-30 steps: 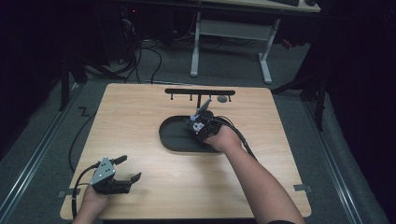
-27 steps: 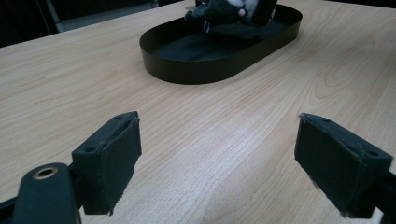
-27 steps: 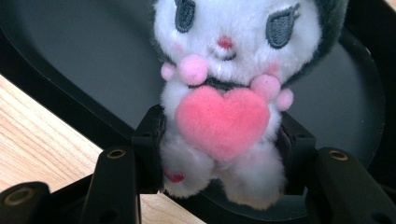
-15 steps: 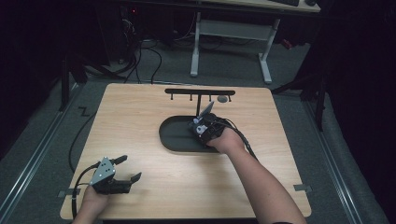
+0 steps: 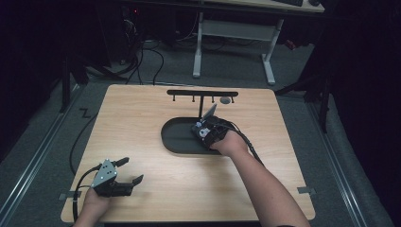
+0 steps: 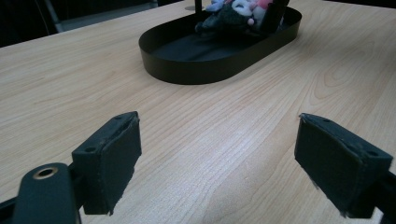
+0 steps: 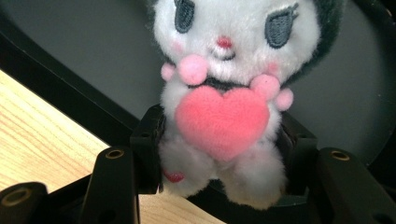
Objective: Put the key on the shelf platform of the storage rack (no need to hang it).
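A white plush toy [image 7: 219, 93] with dark ears and a pink heart on its chest hangs over the black oval tray [image 5: 175, 142] at mid table. My right gripper [image 7: 219, 154] is shut on the toy's lower body, and its pads press into the fur from both sides. Its jaws have just been opening slightly with the toy still between them. In the high view this right gripper [image 5: 204, 128] is at the tray's right end. My left gripper [image 5: 130, 171] rests open on the wood at the front left. Nothing is between the jaws of the left gripper [image 6: 217, 158].
A black rack [image 5: 202, 93] with small hooks stands behind the tray, with a small grey object [image 5: 225, 100] beside it. The wooden table [image 5: 142, 113] ends in dark floor on all sides. From the left gripper view the tray [image 6: 205, 70] lies ahead.
The right hand has shifted very slightly over the tray with the toy in its grip. The left gripper has stayed where it was.
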{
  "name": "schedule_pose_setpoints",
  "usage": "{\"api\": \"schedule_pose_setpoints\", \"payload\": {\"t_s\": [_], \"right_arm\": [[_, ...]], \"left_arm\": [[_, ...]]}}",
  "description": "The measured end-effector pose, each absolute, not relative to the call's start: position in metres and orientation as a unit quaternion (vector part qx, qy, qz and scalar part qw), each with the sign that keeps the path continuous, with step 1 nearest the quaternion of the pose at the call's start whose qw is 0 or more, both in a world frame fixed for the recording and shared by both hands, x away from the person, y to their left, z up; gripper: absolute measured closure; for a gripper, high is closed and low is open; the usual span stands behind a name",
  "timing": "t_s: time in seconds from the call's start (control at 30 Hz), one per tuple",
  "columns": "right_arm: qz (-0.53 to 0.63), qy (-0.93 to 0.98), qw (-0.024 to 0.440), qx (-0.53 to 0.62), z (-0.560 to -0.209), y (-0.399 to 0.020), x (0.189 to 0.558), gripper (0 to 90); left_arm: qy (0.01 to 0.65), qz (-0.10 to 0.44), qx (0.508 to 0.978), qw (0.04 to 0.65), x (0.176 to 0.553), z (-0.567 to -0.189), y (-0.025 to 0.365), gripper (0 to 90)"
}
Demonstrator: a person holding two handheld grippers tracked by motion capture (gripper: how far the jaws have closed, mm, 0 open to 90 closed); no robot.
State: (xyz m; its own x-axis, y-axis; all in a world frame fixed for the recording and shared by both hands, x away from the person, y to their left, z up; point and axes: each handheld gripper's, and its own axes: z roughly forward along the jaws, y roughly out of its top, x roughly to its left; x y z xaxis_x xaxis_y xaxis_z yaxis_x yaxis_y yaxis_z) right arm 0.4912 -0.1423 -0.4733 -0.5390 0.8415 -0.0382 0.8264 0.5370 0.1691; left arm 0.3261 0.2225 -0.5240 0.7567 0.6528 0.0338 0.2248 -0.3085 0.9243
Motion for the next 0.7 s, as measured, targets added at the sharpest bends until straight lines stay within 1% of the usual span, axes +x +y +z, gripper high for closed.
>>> {"api": "schedule_pose_setpoints", "payload": {"t_s": [0.2,0.43,0.7], "right_arm": [[0.067,0.874,0.057,0.477,-0.475,-0.141,0.492,43.9],[0.078,0.872,0.061,0.479,-0.471,-0.143,0.492,36.8],[0.096,0.865,0.068,0.488,-0.458,-0.148,0.487,35.5]], "left_arm": [[0.281,0.207,0.781,0.517,0.326,-0.524,0.223,15.2],[0.281,0.207,0.781,0.517,0.326,-0.524,0.223,15.2],[0.281,0.207,0.782,0.516,0.327,-0.524,0.222,15.2]]}}
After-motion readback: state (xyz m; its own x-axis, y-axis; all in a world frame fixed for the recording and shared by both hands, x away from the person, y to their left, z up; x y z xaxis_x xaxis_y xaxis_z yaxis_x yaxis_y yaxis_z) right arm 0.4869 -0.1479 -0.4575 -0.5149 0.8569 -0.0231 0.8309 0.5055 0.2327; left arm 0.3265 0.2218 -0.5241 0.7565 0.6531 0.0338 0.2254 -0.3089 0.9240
